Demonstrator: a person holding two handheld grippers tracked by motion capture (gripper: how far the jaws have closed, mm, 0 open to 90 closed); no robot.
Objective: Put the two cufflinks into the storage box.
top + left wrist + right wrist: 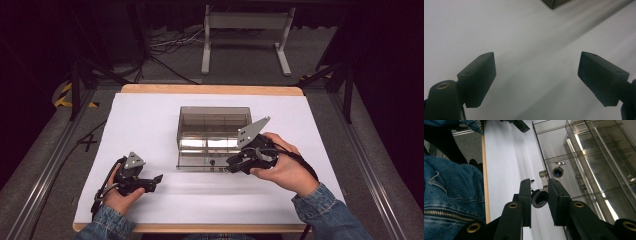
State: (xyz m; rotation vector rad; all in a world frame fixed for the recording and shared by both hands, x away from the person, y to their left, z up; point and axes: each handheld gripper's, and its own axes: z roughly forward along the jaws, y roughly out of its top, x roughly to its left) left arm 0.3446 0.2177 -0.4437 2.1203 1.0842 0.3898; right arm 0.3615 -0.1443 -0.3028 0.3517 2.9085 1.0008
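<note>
The right gripper (539, 199) is pinching a small knurled knob (539, 199) on the front wall of the clear plastic box (214, 131) mid-table. The left gripper (150, 183) is idling wide open and empty, well apart.

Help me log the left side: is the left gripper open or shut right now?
Open. In the left gripper view the left gripper has its jaws spread wide with bare white table between them, holding nothing.

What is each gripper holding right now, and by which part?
The right gripper pinches a small ridged black knob by its rim, at the front of the clear box. The left gripper is open over the white table, holding nothing.
</note>
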